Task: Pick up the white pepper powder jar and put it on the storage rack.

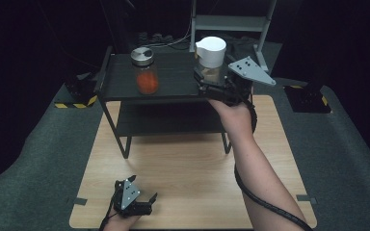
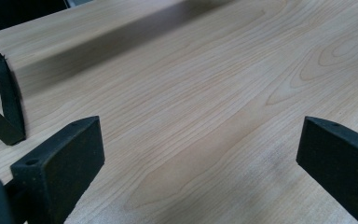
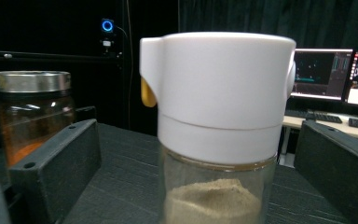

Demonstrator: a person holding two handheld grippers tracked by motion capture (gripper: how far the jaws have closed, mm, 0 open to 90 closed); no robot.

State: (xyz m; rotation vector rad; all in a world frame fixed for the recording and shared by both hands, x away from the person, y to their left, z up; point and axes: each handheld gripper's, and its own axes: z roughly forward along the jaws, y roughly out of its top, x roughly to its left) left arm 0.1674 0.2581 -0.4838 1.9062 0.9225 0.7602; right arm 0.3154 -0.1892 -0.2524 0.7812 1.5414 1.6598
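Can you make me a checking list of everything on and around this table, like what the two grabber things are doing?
Surface: light wooden tabletop on grey carpet; a black metal shelf rack stands on it.
Job's things: glass jar with a white plastic cap and beige powder, upright on the rack's top.
Clutter: glass jar with a silver metal lid and orange contents, upright, apart to the left.
Grippers: right gripper open, jaws either side of the white-capped jar, not pressing; left gripper open over bare wood.
Cables: black cable trails along the right forearm.
Surroundings: dark room; lit computer screens behind.
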